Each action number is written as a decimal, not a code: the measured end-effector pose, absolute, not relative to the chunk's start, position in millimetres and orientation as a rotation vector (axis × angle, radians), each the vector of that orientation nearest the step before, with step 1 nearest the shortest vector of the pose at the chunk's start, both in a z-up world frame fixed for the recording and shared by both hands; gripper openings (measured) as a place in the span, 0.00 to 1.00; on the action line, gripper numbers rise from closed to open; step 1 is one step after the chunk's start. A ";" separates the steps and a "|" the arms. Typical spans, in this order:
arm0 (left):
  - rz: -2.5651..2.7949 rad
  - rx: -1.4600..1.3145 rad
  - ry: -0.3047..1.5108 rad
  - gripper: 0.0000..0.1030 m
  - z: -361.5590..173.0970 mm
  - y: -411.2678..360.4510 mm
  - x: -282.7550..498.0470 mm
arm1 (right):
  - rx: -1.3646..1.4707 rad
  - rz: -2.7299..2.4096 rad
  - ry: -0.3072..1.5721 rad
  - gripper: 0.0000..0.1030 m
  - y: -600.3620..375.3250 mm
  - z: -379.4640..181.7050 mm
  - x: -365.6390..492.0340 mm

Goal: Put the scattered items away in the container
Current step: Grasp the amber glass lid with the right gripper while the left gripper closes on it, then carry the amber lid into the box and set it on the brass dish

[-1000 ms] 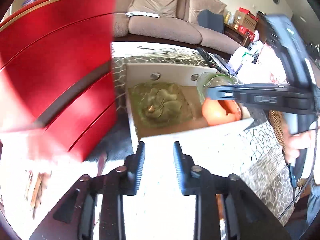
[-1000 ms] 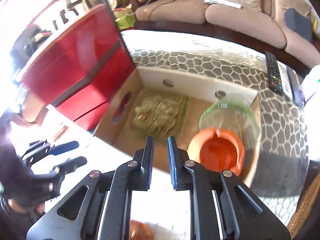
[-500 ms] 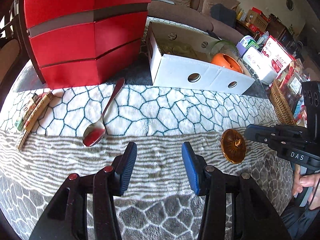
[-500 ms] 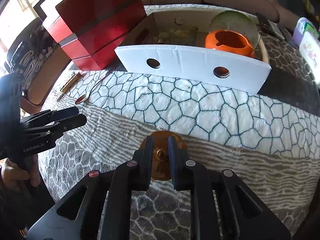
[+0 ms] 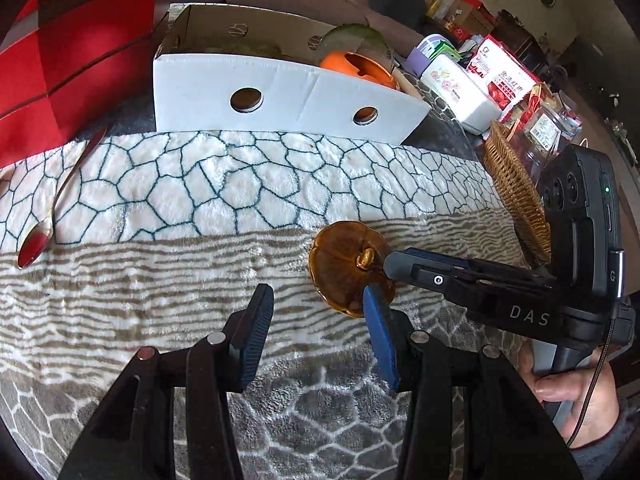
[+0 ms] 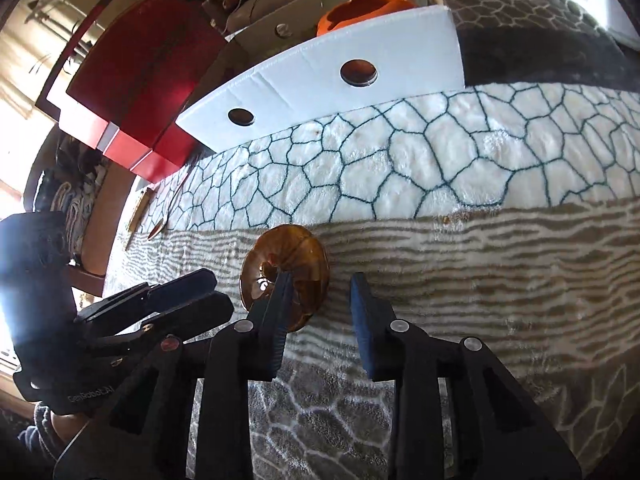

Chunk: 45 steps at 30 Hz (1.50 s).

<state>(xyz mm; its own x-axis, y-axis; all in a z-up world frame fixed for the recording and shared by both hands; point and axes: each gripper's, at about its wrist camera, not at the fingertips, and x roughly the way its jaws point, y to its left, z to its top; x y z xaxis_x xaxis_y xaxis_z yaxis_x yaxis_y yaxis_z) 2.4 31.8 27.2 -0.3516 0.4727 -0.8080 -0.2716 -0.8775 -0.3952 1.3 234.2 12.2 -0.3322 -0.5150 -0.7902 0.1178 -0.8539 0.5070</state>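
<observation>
Item: amber lid (image 5: 347, 268) with a small knob, lying flat on the patterned fleece cloth (image 5: 240, 184) at the border between its white cracked-line zone and its brown striped zone, well short of the container. Container: white cardboard box (image 5: 280, 96) with two round holes in its near wall, standing further back on the cloth; an orange bowl (image 5: 356, 66) and a green glass piece (image 5: 352, 36) show over its rim. Right gripper (image 6: 320, 288): jaws parted to a moderate gap, having just been opening; nothing between them (its left finger overlaps the lid's right edge in its own view, and contact cannot be told). Left gripper (image 5: 318, 308): jaws set moderately wide and empty, hovering over the striped zone just beside the lid, right pad at the lid's near edge. Further loose item: metal spoon (image 5: 52, 212), lying on the white zone at far left, near a red lacquered cabinet (image 5: 72, 52). Wicker basket (image 5: 516, 192) at the right edge of the cloth.
</observation>
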 end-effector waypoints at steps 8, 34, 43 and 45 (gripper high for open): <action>2.177 -1.440 -0.269 0.37 15.3 48.7 0.1 | 1.460 -2.213 -0.529 0.16 230.5 12.3 -1.6; 2.332 -1.221 -0.345 0.28 105.5 17.4 -117.5 | 1.315 -2.250 -0.526 0.14 207.9 102.8 -124.7; 2.374 -1.313 -0.395 0.28 71.2 5.1 -188.9 | 1.439 -2.213 -0.485 0.15 185.5 72.2 -212.2; 2.378 -1.335 -0.402 0.28 62.2 3.0 -195.6 | 1.476 -2.197 -0.474 0.15 181.9 62.5 -222.2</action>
<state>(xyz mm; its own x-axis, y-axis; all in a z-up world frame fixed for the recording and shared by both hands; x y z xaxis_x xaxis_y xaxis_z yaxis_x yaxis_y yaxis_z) -195.6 3.0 62.2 -0.4752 0.4599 -0.7501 -0.1878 -0.8859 -0.4242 -222.2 181.9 62.5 -0.3273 -0.5412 -0.7746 0.1734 -0.8402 0.5138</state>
